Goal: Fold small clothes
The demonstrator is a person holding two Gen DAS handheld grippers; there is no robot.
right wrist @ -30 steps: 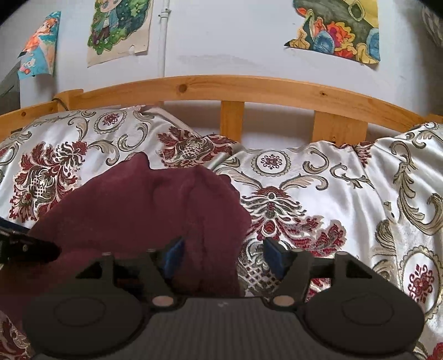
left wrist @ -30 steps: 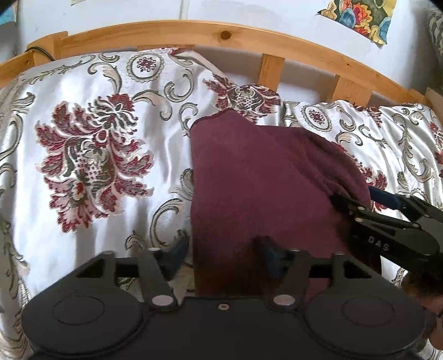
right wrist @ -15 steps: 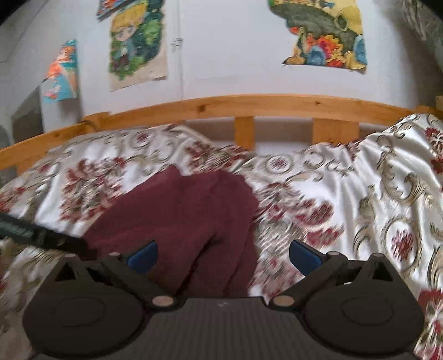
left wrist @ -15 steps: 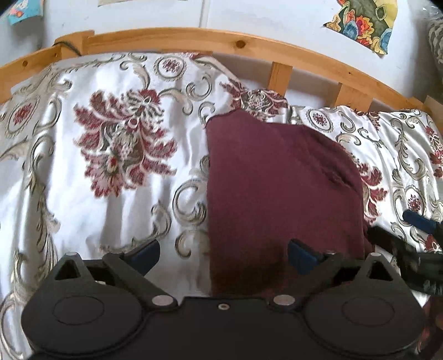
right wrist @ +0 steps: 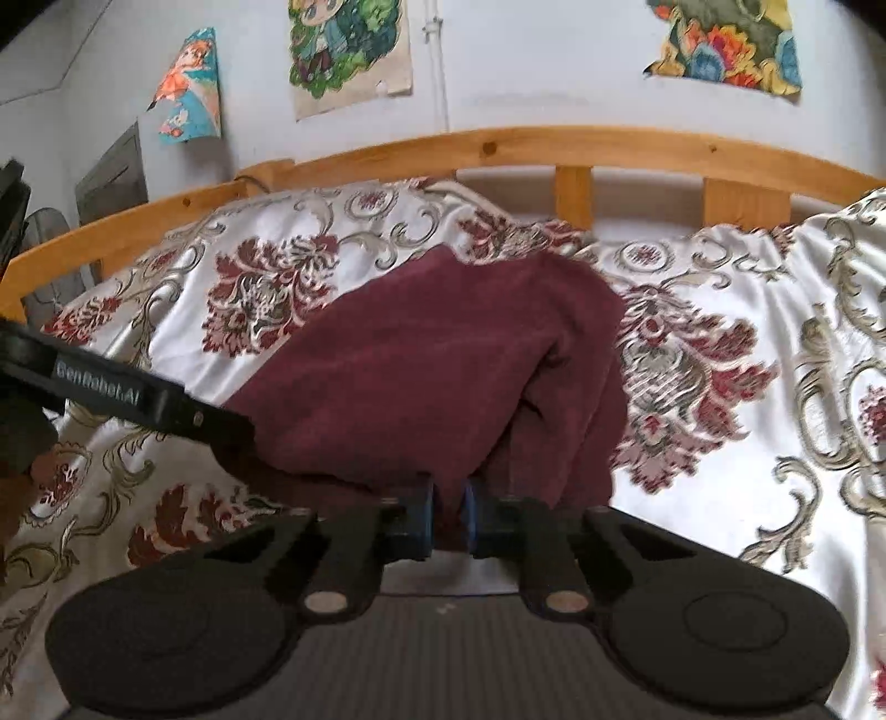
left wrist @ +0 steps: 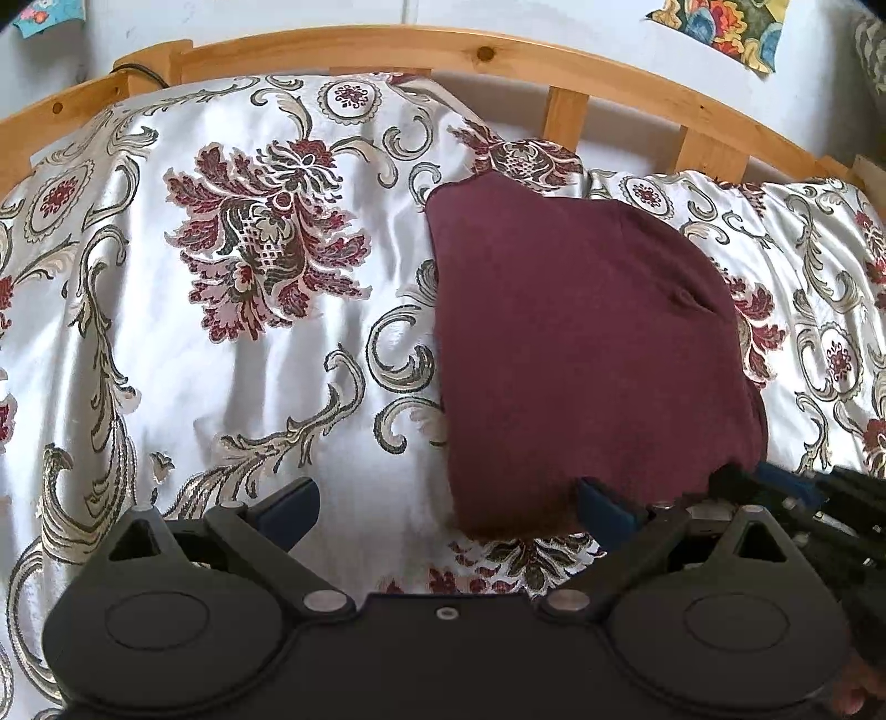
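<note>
Maroon garment (left wrist: 581,354) is lying on the bed's floral cover (left wrist: 221,387), long axis running away toward the headboard. Right tool (right wrist: 448,518) is closing on its near-right edge; left tool (left wrist: 443,509), released, is straddling the near-left corner.

A bed with a shiny white cover (left wrist: 232,387) full of red flowers fills the room. A wooden rail (right wrist: 554,147) runs behind it. Bright pictures (right wrist: 349,50) hang on the pale wall (right wrist: 526,72). Maybe a dark board (right wrist: 111,183) leans left.
</note>
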